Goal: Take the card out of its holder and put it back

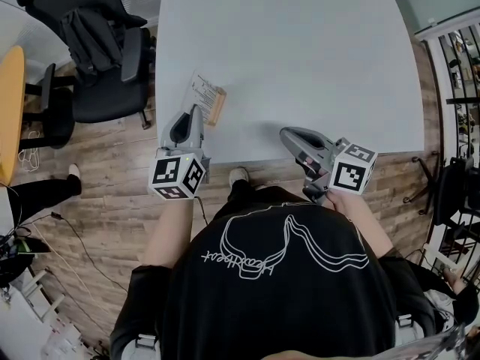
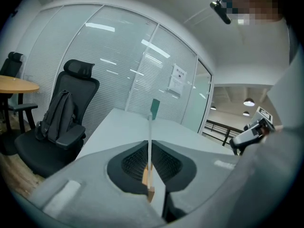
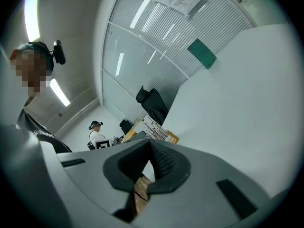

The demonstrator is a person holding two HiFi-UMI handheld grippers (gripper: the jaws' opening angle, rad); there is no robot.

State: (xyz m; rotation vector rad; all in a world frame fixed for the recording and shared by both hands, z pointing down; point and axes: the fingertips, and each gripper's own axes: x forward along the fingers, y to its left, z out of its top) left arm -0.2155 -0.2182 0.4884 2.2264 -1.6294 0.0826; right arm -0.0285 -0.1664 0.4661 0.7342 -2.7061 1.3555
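The card [image 1: 201, 90], a clear printed sheet, stands in its wooden holder [image 1: 217, 106] near the front left edge of the white table [image 1: 300, 58]. My left gripper [image 1: 196, 112] reaches it from the front and is shut on it. In the left gripper view the card [image 2: 149, 127] runs edge-on between the closed jaws of the left gripper [image 2: 149, 144], with a bit of the wooden holder [image 2: 148, 178] low down. My right gripper [image 1: 286, 133] hovers at the table's front edge, apart from the card, shut on nothing. The right gripper view has the right gripper [image 3: 151, 148] and the card [image 3: 153, 125] beyond it.
A black office chair [image 1: 101, 58] with a backpack stands left of the table, beside a round wooden table [image 1: 9, 103]. A railing [image 1: 457, 73] runs along the right. Another person [image 3: 97, 136] stands far off. A green tag [image 3: 202, 52] sticks to the glass wall.
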